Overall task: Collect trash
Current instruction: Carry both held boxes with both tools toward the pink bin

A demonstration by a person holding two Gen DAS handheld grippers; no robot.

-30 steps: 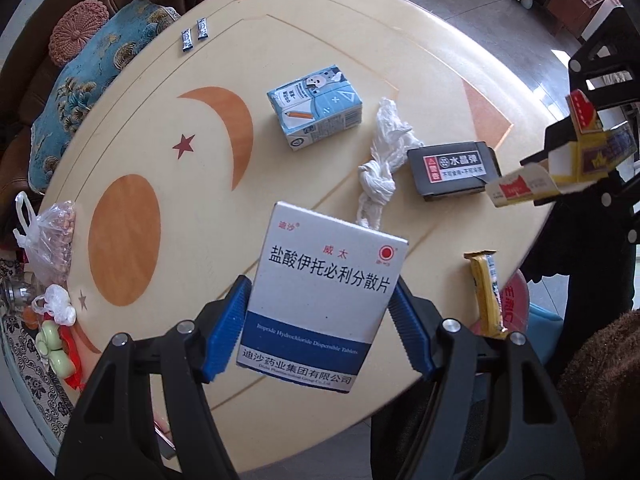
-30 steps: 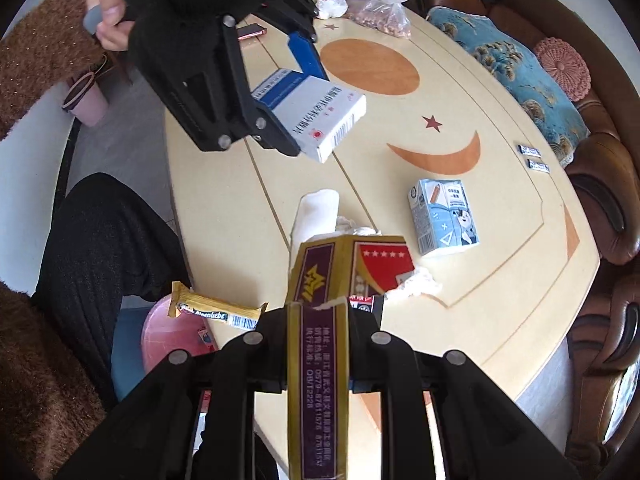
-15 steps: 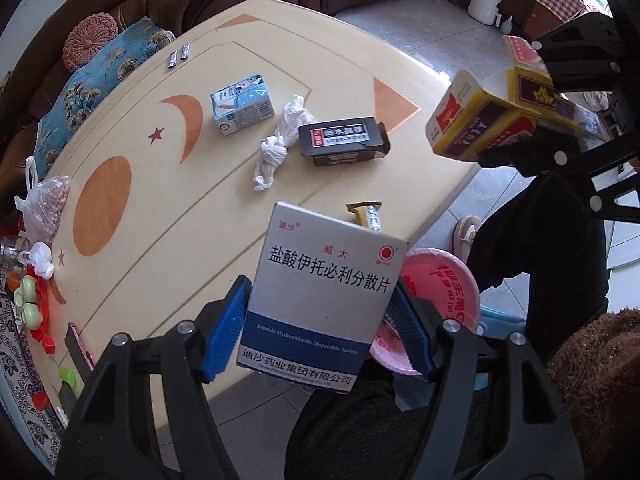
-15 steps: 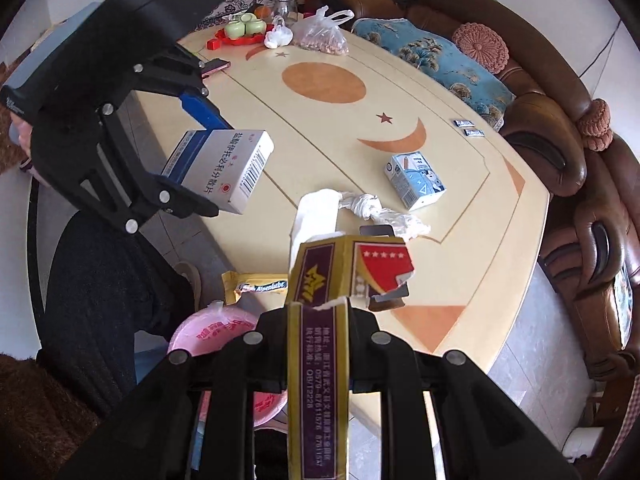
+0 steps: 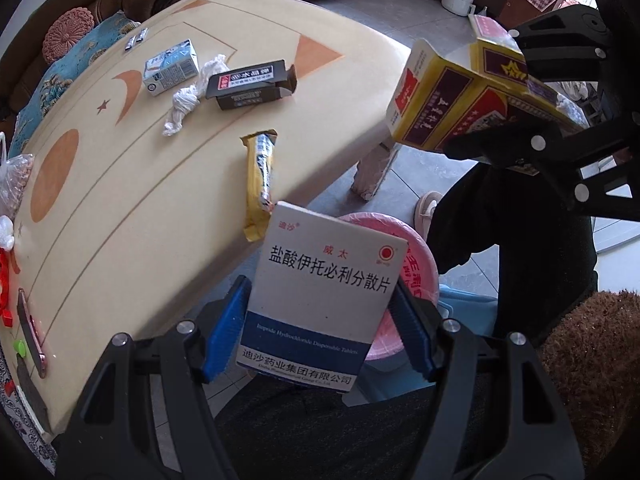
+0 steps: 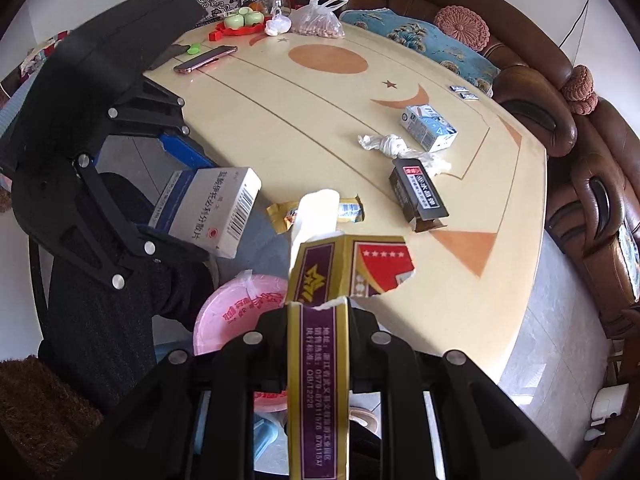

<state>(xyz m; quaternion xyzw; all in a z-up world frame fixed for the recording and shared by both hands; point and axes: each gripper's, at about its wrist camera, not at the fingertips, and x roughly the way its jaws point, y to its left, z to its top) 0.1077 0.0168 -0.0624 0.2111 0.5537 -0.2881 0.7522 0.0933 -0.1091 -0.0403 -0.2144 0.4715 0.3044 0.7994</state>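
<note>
My left gripper (image 5: 320, 336) is shut on a white and blue medicine box (image 5: 324, 292), held off the table's edge above a pink-lined trash bin (image 5: 416, 264). My right gripper (image 6: 318, 332) is shut on a torn yellow and purple carton (image 6: 320, 360), also near the bin (image 6: 236, 312). The carton shows in the left wrist view (image 5: 460, 100); the medicine box shows in the right wrist view (image 6: 212, 208). On the table lie a yellow snack wrapper (image 5: 260, 184), a black box (image 5: 252, 84), a crumpled tissue (image 5: 188, 100) and a blue milk carton (image 5: 172, 66).
The round cream table (image 6: 320, 120) also holds a phone (image 6: 204, 60), a bag of nuts (image 6: 320, 20), a red tray with green cups (image 6: 240, 24) and two small packets (image 6: 464, 92). A brown sofa (image 6: 560, 100) curves behind. A person's dark legs (image 6: 100, 300) are beside the bin.
Both grippers have pulled back from over the table with their boxes and now sit past its edge, near the pink bin. The table items have not moved.
</note>
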